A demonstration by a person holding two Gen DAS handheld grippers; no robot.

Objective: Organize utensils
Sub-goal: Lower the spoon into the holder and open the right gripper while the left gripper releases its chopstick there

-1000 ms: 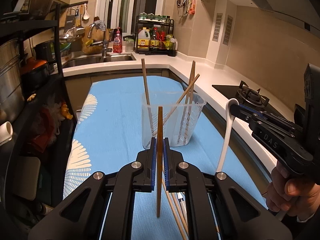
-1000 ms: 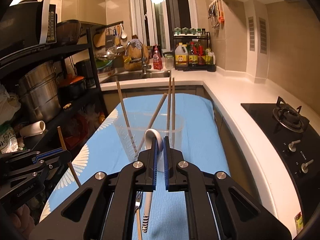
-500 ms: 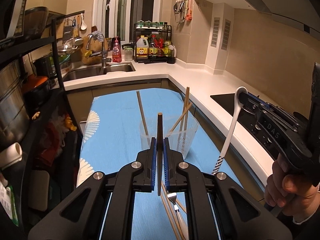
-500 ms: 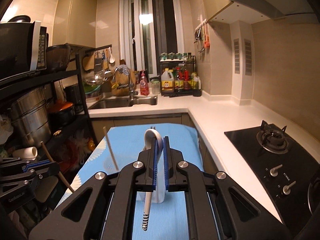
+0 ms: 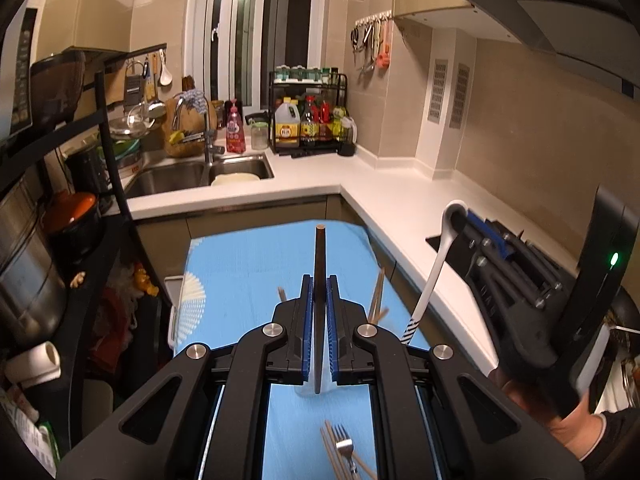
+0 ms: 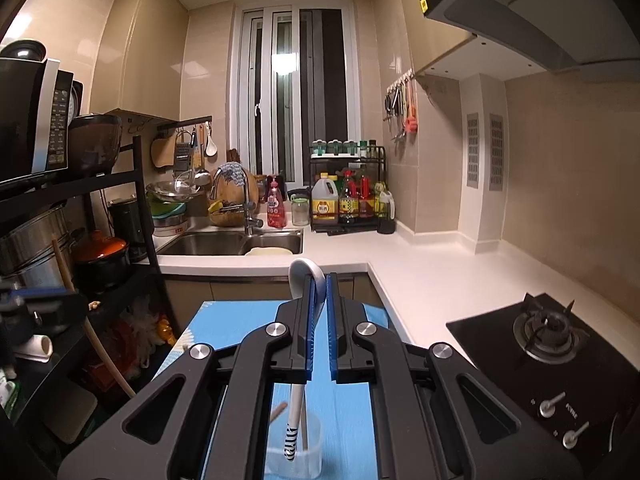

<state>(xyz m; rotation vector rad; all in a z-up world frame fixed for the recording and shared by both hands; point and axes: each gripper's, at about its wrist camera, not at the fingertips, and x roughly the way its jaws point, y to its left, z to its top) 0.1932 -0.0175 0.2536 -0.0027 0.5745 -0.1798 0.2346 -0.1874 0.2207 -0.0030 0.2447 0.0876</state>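
Clear cup (image 6: pixel 310 446) mostly hidden behind right gripper (image 6: pixel 319 280); fork (image 5: pixel 347 454) handle cut off

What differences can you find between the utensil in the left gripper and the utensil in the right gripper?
The chopstick in the left gripper is dark brown, thin and straight; the spoon in the right gripper is white with a rounded bowl and a striped handle end. The chopstick is clamped partway along its shaft, the spoon at its bowl. Both stand upright, held in shut jaws.
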